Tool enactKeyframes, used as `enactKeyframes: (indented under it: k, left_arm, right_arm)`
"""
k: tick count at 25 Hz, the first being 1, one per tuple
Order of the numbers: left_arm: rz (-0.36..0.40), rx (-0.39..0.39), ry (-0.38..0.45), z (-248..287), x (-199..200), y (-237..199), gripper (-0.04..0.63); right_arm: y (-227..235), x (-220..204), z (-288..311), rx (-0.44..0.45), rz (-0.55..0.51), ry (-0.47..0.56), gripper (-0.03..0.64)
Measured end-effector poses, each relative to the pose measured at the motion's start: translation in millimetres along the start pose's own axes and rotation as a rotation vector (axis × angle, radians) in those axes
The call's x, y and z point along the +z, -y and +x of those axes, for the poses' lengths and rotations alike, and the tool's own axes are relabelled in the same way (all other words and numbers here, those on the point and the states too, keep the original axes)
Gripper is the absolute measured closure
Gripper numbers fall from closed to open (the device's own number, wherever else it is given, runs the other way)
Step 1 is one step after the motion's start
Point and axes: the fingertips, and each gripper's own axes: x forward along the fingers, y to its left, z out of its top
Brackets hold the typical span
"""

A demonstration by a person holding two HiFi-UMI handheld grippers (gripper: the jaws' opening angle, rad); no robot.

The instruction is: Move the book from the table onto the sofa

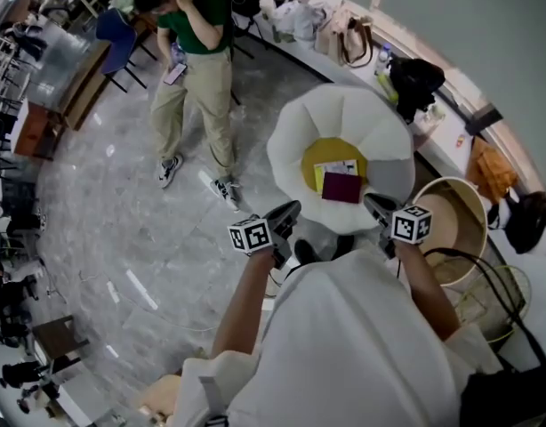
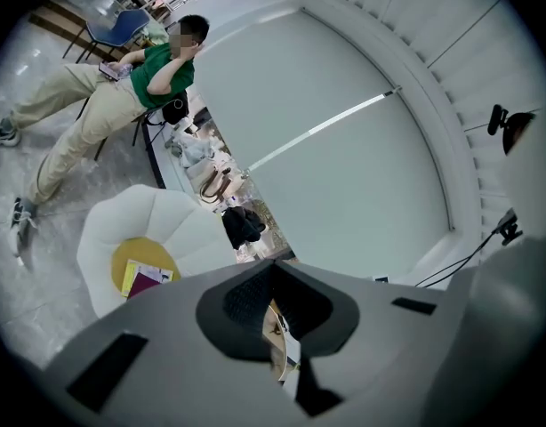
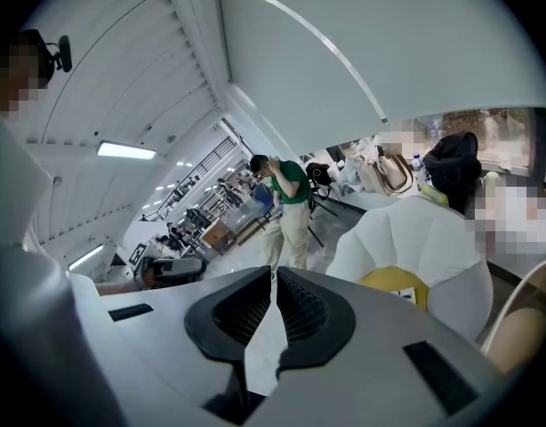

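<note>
While both hand-held grippers (image 1: 289, 209) (image 1: 373, 203) are pressed together, the maroon book (image 1: 341, 188) lies flat.

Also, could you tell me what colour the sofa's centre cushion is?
The centre cushion is yellow, ringed by white petals; the head view shows it best.

I can't read the cover of the book (image 1: 341, 188); my right gripper (image 1: 379, 207) hides the sofa (image 1: 300, 140) rim at 5 o'clock.

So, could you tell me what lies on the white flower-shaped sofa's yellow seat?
A maroon book overlapping a yellow-and-white book; the yellow seat beneath them is covered.
</note>
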Motion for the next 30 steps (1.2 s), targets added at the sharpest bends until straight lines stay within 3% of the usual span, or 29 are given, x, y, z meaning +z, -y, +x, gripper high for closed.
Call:
enactKeyframes:
  k: [6, 15, 26, 30]
  left_arm:
    - [-0.005, -0.033, -0.021, 6.7, 18.4, 10.4, 0.594]
    - [0.055, -0.037, -0.063, 19.8, 27.3, 16.5, 0.594]
    - [0.073, -0.088, -0.106, 28.6, 16.6, 35.2, 0.594]
    - [0.097, -0.068, -0.116, 29.2, 10.8, 32.3, 0.594]
  right_arm:
    - [-5.7, 6.8, 1.3, -0.020, -0.045, -0.014, 0.575]
    - [-5.9, 24.9, -10.8, -0.022, -0.069, 0.007, 0.577]
    - [-0.9, 23.8, -31.8, -0.040, -0.061, 0.023, 0.577]
    - [-0.8, 24.0, -37.7, -0.040, -0.063, 0.032, 0.577]
